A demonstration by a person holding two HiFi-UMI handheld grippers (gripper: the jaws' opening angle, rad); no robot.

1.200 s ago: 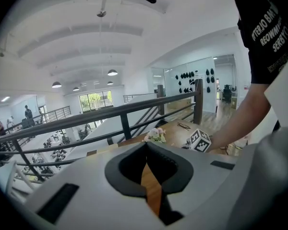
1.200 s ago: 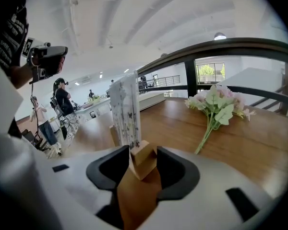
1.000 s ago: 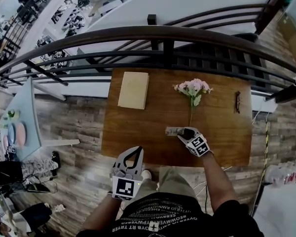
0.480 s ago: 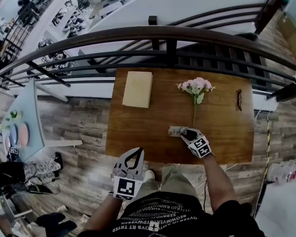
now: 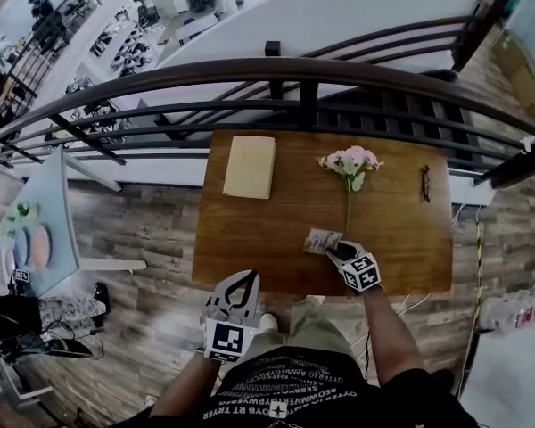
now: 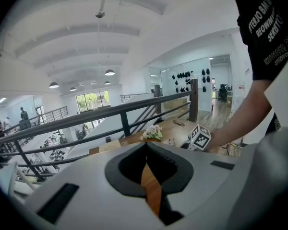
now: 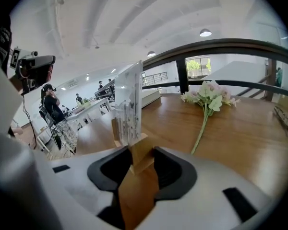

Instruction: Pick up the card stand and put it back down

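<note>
Right gripper view: what sits between the jaws of the right tool (image 7: 141, 161)?

— The card stand (image 7: 129, 104). Its wooden base (image 7: 140, 151) is pinched between the 2 dark pads, and the clear panel rises straight up from the base.

And where is the card stand on the counter?

— In the head view the card stand (image 5: 322, 240) lies near the front edge of the wooden counter (image 5: 276, 230), at the tip of the right tool (image 5: 336, 247) and just beside the foot of the flower stem. It looks turned askew to the counter's edge. I cannot tell whether its base touches the wood.

What about the left tool?

— The left tool (image 5: 242, 276) hangs in front of the counter's near edge, over the plank floor. In the left gripper view its jaws are drawn in to a thin slit with nothing between them (image 6: 146, 163).

What else lies on the counter?

— Past the stand, 1 spray of pink flowers (image 5: 349, 160) lies flat, with its blooms toward the far edge. A tan book (image 5: 250, 167) lies at the far left, well apart from the flowers. A pair of glasses (image 5: 425, 184) lies at the far right.

And beyond that?

— A dark curved railing (image 5: 250, 69) runs along the far side of the counter.
</note>
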